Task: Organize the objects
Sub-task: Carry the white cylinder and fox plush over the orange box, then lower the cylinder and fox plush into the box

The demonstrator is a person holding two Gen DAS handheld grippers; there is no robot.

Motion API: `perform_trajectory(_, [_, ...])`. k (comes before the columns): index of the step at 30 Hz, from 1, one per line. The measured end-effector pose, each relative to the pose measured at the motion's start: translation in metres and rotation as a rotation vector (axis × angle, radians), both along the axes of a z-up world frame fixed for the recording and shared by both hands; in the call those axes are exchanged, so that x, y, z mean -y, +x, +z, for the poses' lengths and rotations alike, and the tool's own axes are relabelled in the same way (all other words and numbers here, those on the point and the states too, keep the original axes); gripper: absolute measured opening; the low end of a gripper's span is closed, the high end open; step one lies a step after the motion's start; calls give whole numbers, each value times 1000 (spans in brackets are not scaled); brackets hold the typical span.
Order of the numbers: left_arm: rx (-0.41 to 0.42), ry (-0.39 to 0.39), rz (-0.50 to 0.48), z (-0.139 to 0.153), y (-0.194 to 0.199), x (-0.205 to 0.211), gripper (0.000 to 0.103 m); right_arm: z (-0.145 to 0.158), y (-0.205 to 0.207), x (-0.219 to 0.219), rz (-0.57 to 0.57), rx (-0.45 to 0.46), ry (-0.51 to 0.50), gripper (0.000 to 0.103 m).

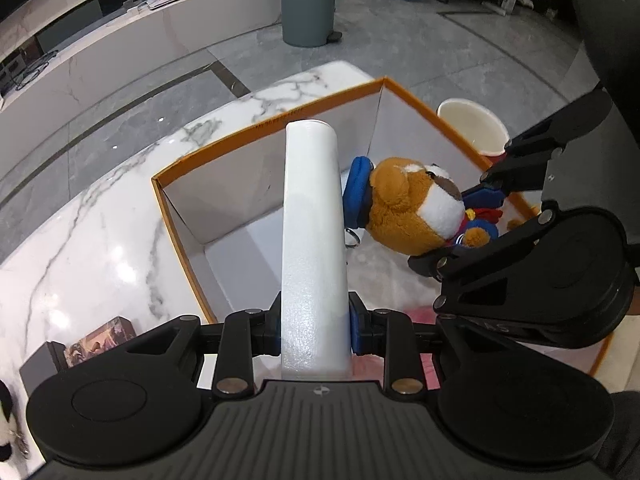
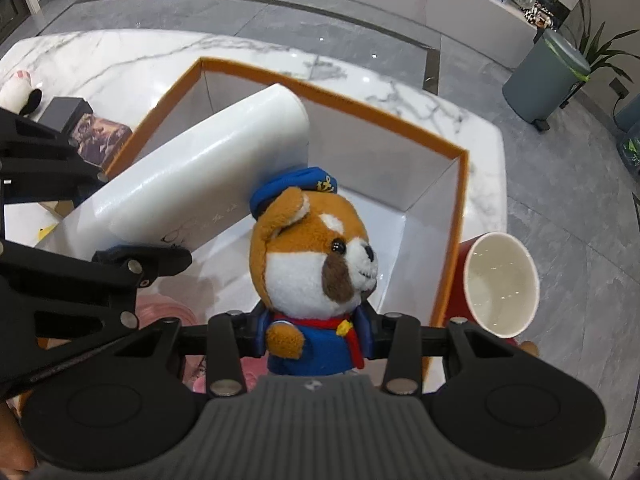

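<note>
Left gripper (image 1: pixel 314 326) fingers clamped on white cylinder (image 1: pixel 312 240), cylinder slanting over open orange-rimmed box (image 1: pixel 256 120). Right gripper (image 2: pixel 316 334) fingers clamped on blue-suited body of plush dog (image 2: pixel 316 256), dog above box interior, just beside cylinder. Red paper cup (image 2: pixel 500 284) outside box, against its right wall. Box on marble counter (image 2: pixel 120 60). Dark small box (image 2: pixel 68 114) left of orange-rimmed box.
</note>
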State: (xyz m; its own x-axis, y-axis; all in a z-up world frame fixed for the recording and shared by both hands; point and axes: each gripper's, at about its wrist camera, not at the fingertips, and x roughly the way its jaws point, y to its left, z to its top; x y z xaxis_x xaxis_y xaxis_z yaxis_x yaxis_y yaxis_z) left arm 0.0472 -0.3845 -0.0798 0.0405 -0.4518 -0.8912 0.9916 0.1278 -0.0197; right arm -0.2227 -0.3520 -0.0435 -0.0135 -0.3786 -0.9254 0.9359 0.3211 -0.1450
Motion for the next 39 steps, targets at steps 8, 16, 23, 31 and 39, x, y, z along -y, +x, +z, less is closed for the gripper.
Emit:
perform_trajectory(8, [52, 84, -21, -18, -2, 11, 32, -25, 11, 6, 17, -13, 4, 43])
perform_trajectory(16, [109, 114, -62, -25, -17, 14, 32, -50, 7, 14, -3, -36, 28, 43])
perform_trajectory(23, [134, 113, -83, -26, -20, 7, 33, -54, 11, 13, 6, -45, 31, 43])
perform_trajectory(31, [174, 124, -122, -30, -27, -3, 35, -55, 16, 9, 33, -64, 34, 44])
perform_trajectory(39, [148, 133, -134, -32, -36, -9, 62, -51, 14, 6, 43, -69, 29, 54])
